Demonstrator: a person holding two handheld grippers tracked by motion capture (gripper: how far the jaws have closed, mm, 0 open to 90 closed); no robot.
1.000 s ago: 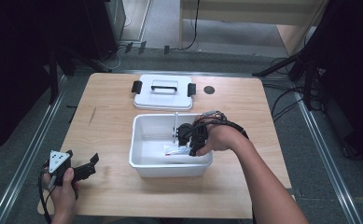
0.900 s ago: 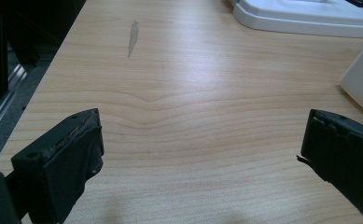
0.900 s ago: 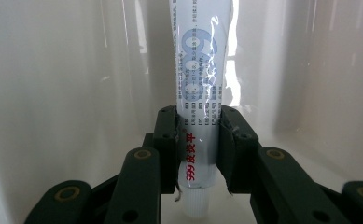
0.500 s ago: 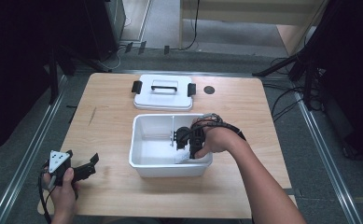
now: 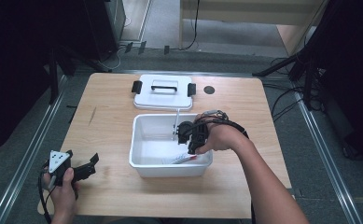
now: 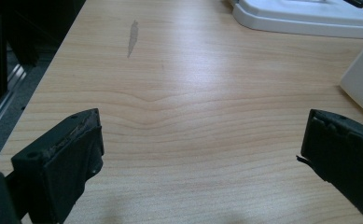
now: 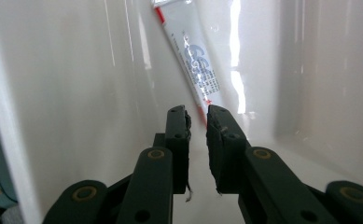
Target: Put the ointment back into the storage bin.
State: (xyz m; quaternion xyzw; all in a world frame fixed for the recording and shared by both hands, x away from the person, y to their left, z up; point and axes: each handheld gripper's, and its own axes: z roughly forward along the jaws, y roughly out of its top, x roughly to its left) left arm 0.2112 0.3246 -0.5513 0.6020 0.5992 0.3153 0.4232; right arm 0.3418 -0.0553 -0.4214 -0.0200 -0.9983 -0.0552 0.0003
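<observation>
While inside the white bin, the right gripper pinches a white tube.
Left gripper: jaws spread wide above the wooden table.

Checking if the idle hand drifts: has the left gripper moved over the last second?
No. The left gripper sits at the same spot near the table's front left corner, beside the white bin.

Bin interior: right gripper at 3 o'clock, walls close beside.
Tabletop 9 o'clock: bare.
12 o'clock: lid blocks.
</observation>
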